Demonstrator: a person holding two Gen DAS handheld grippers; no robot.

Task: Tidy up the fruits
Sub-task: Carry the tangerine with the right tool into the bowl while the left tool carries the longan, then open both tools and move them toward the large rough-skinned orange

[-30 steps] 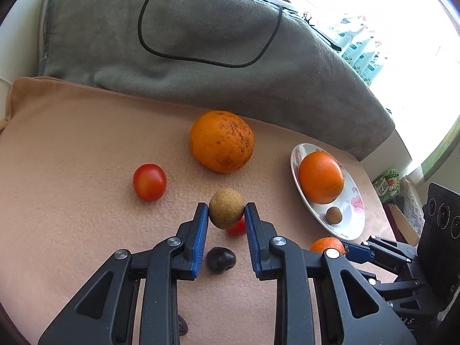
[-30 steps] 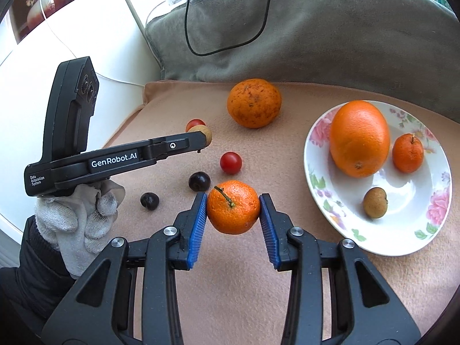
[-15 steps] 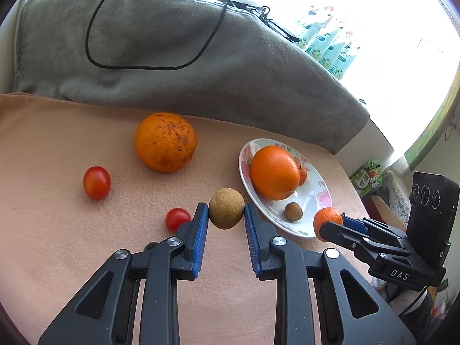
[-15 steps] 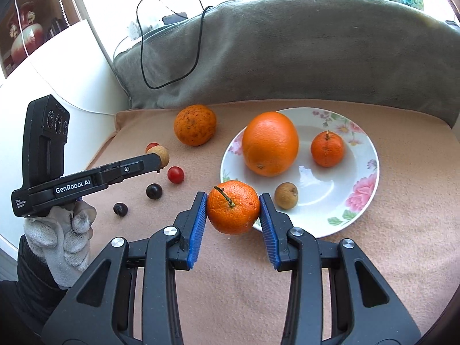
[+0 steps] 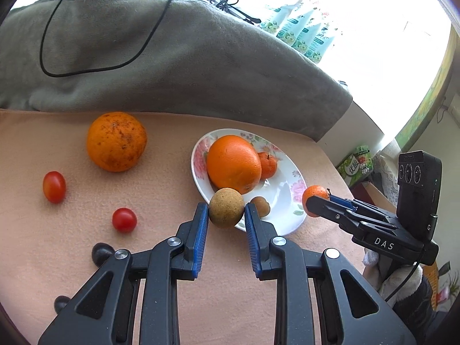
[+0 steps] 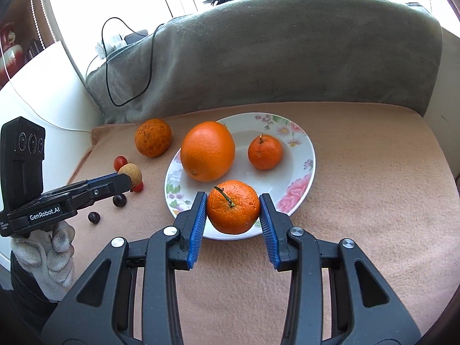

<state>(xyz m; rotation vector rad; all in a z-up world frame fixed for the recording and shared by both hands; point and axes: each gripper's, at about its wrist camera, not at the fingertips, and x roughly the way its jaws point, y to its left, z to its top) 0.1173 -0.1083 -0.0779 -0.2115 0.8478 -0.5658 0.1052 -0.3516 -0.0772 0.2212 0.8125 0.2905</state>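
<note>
**Two fruits held at the plate's edge: risks on release**

Nearest, my right gripper (image 6: 233,207) clamps a tangerine (image 6: 233,206) over the near rim of the plate (image 6: 302,143); my left gripper (image 5: 226,212) pinches a small brown fruit (image 5: 226,207) at the plate's left rim. Released here, either could strike the rim and roll onto the cloth (image 6: 359,172). Farther in, the big orange (image 6: 208,151) and small tangerine (image 6: 265,151) crowd the plate, so a drop may knock them. Beyond, the spotted orange (image 6: 153,137) and tomatoes (image 5: 124,220) wait.
</note>
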